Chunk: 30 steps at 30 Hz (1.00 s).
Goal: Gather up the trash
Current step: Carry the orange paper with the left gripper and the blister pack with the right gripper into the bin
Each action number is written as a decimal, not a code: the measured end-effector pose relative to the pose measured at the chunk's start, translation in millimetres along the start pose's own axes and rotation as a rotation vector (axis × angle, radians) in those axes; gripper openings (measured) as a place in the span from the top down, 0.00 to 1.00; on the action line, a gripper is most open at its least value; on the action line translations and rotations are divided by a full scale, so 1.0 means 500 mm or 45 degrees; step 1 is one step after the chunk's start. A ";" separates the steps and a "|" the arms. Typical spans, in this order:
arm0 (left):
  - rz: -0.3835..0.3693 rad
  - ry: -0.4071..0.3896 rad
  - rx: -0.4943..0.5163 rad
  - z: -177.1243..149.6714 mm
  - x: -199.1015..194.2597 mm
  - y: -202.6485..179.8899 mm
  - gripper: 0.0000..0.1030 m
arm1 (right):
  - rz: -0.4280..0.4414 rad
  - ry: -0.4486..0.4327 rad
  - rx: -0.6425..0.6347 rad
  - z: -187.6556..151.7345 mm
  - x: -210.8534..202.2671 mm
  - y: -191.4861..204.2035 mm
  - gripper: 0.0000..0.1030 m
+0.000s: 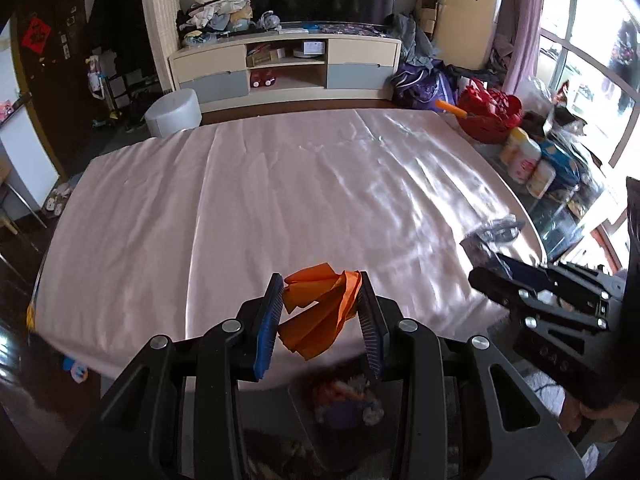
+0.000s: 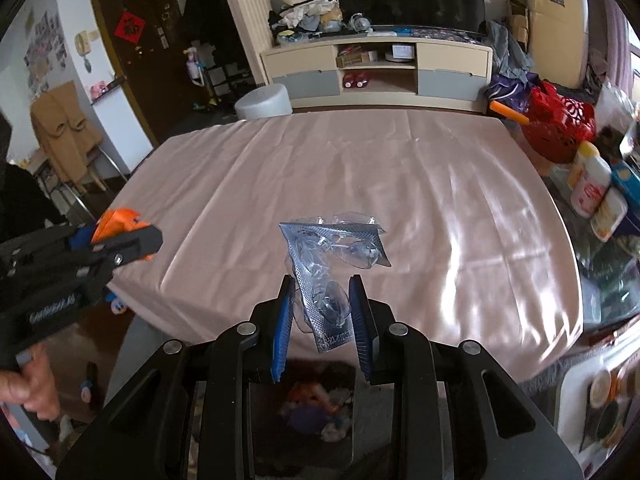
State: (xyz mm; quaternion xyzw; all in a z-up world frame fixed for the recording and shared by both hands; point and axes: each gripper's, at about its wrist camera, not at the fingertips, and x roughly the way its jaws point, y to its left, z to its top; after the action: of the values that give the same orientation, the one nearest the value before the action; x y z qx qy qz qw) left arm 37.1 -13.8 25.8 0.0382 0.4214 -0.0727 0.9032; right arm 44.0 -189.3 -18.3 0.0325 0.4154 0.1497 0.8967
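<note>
My left gripper (image 1: 320, 280) is shut on a crumpled orange paper (image 1: 320, 312), lifted off the pink-covered table (image 1: 240, 200). In the right wrist view the same orange paper (image 2: 118, 220) shows at the far left in the left gripper (image 2: 132, 240), with a hand below it. My right gripper (image 2: 322, 282) is shut on a clear plastic blister pack (image 2: 332, 248) with silver foil backing, held above the table's near edge (image 2: 400, 200). The right gripper (image 1: 492, 268) with its pack (image 1: 496, 232) also appears at the right of the left wrist view. A trash bin (image 2: 316, 408) with mixed scraps sits below both grippers, blurred.
Red baskets (image 1: 490, 114), white jars (image 1: 520, 156) and a blue box crowd a glass side table to the right. A grey round stool (image 1: 172, 114) and a TV cabinet (image 1: 286, 68) stand beyond the table. Small toys (image 2: 116, 304) lie on the floor at left.
</note>
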 end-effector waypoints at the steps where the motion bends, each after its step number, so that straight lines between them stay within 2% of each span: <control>1: 0.009 -0.003 0.005 -0.016 -0.003 -0.004 0.66 | -0.013 -0.005 -0.007 -0.019 -0.006 0.005 0.72; 6: 0.008 0.043 -0.003 -0.118 0.006 -0.020 0.66 | -0.095 -0.022 -0.054 -0.094 0.000 0.024 0.72; 14: 0.002 0.176 -0.113 -0.236 0.091 0.008 0.66 | -0.020 0.090 0.039 -0.197 0.079 0.017 0.72; 22: 0.003 0.312 -0.128 -0.299 0.194 0.033 0.66 | -0.027 0.240 -0.013 -0.270 0.138 0.041 0.72; 30: -0.048 0.395 -0.106 -0.332 0.235 0.027 0.66 | -0.004 0.445 0.065 -0.316 0.225 0.021 0.72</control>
State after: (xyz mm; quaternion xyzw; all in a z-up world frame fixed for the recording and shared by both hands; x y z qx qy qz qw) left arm -11.7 9.3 -170.8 0.0036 0.5590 -0.0655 0.8266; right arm -9.2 -156.4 -202.5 0.0282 0.5685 0.1412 0.8100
